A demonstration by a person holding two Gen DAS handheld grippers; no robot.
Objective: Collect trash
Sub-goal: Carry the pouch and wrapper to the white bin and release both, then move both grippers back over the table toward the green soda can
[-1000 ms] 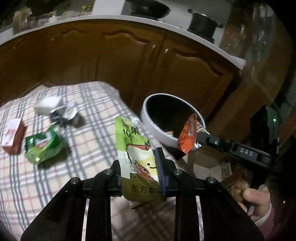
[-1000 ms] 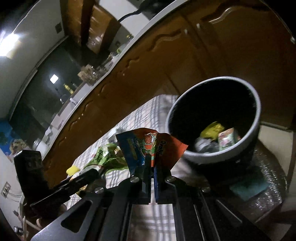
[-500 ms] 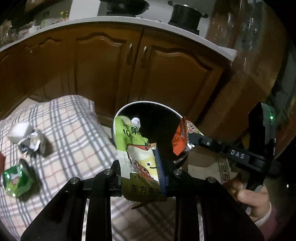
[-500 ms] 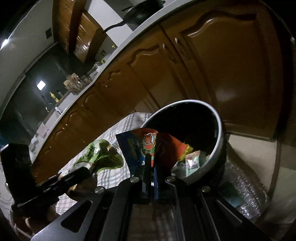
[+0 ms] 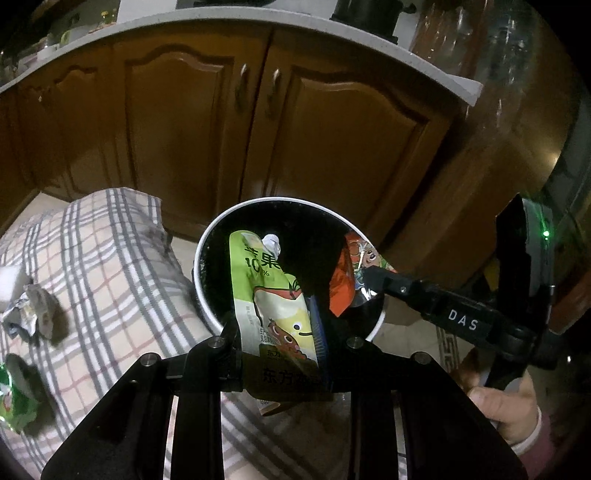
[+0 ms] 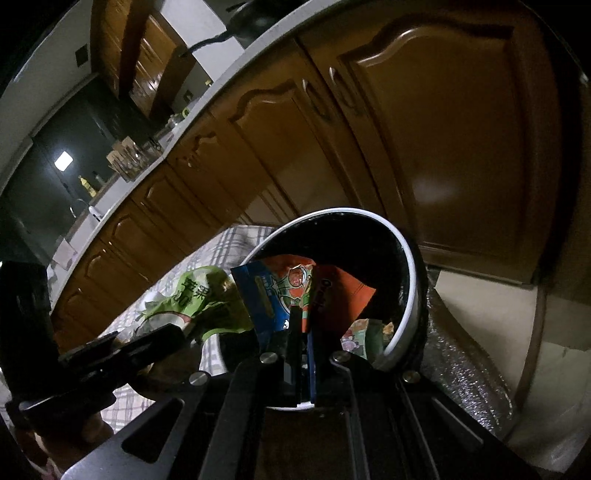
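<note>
Both my tools have swung from the checked cloth (image 5: 110,280) to the bin (image 5: 207,258); release is the next step, I judge. My left gripper (image 5: 280,354) is clamped on the green pouch (image 5: 266,291), over the bin's 6 o'clock edge. My right gripper (image 6: 301,332) is pinched tight on the orange wrapper (image 6: 332,295), over the opening. The bin already holds wrappers at 5 o'clock. Crumpled scraps (image 5: 29,314) remain on the cloth at 9 o'clock.

Cabinets: I see brown wooden cabinet doors (image 5: 207,122) with arched panels and paired handles, running under the counter.
Counter: a pale countertop (image 5: 236,22) caps them; a dark pot (image 5: 369,14) stands on it.
Cloth: a checked cloth (image 5: 110,266) is spread on the floor.
Far end: from the right wrist, bottles (image 6: 86,182), I think, by a lit window (image 6: 62,160).
Floor: pale tiles (image 6: 480,295).
</note>
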